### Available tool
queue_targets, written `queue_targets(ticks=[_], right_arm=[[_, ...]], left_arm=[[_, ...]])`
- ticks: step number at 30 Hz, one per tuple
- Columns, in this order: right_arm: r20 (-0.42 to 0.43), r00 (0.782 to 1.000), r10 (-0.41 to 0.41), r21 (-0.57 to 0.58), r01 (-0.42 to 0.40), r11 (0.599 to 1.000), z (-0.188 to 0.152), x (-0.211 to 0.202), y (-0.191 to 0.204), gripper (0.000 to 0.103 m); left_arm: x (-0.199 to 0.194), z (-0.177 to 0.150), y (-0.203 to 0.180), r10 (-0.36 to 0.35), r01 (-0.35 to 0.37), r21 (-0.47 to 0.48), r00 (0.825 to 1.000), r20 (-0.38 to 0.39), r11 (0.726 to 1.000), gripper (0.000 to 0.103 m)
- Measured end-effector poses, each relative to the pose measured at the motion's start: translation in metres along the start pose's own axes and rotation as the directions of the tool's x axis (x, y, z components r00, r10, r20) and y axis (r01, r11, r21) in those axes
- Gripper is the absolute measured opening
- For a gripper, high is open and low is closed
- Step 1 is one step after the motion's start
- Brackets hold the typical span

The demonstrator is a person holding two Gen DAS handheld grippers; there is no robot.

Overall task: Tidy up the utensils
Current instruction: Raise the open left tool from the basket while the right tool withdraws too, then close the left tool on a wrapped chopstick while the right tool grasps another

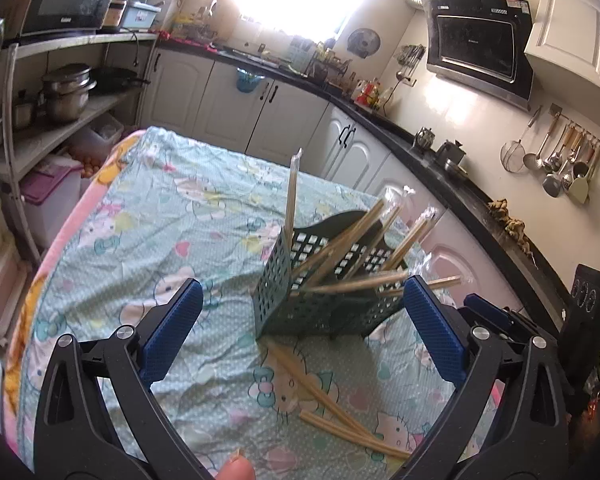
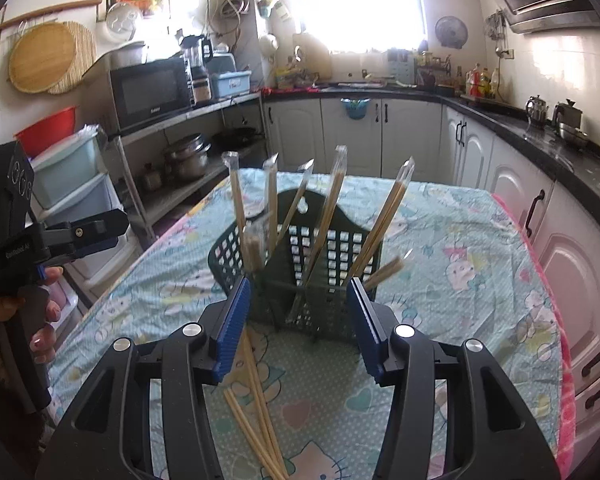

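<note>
A dark green perforated utensil holder [image 1: 300,304] [image 2: 300,264] stands on the cartoon-print tablecloth [image 1: 172,216] [image 2: 460,264]. Several plastic-wrapped chopstick pairs [image 1: 340,248] [image 2: 384,220] lean in it. Loose wrapped chopsticks [image 1: 324,396] [image 2: 256,400] lie on the cloth in front of the holder. My left gripper [image 1: 304,312] is open and empty, above the cloth just left of the holder. My right gripper [image 2: 300,312] is open and empty, right in front of the holder, above the loose chopsticks. The left gripper's body [image 2: 40,236] shows at the left of the right wrist view.
Kitchen cabinets and a black counter [image 2: 540,136] run behind and to the right of the table. A shelf unit [image 2: 188,152] with a microwave and pots stands at the left, with plastic drawers [image 2: 72,176] beside it.
</note>
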State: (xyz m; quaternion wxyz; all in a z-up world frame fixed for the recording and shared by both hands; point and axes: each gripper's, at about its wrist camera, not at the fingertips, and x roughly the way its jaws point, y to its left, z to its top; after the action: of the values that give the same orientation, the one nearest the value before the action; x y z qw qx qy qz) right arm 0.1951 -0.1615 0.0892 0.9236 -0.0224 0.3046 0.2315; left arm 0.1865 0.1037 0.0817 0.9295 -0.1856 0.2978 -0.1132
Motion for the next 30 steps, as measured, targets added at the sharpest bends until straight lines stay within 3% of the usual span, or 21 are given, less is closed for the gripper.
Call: queue_targets(ticks=[12,21,30], right_arm=[[-0.124,0.992,0.025,-0.040,-0.030,0.999,-0.029,0.031,0.001,0.048],[-0.206,0.977,0.048,-0.029,-0.055,0.998,-0.053,0.047,-0.009,0.045],[-0.290,0.951,0.107,-0.124,-0.148,0.981,-0.089,0.049,0.019,0.038]], left_arm=[[0.016,-0.050,0.009,-0.001,-0.002,-0.023,0.992,-0.125,1.000,0.092],[0.039,-0.081,0.007,-0.044,0.038,-0.033,0.969,-0.243,0.999,0.069],[0.085,-0.087,0.016,-0.090,0.056,-0.106,0.932,-0.351,0.993,0.049]])
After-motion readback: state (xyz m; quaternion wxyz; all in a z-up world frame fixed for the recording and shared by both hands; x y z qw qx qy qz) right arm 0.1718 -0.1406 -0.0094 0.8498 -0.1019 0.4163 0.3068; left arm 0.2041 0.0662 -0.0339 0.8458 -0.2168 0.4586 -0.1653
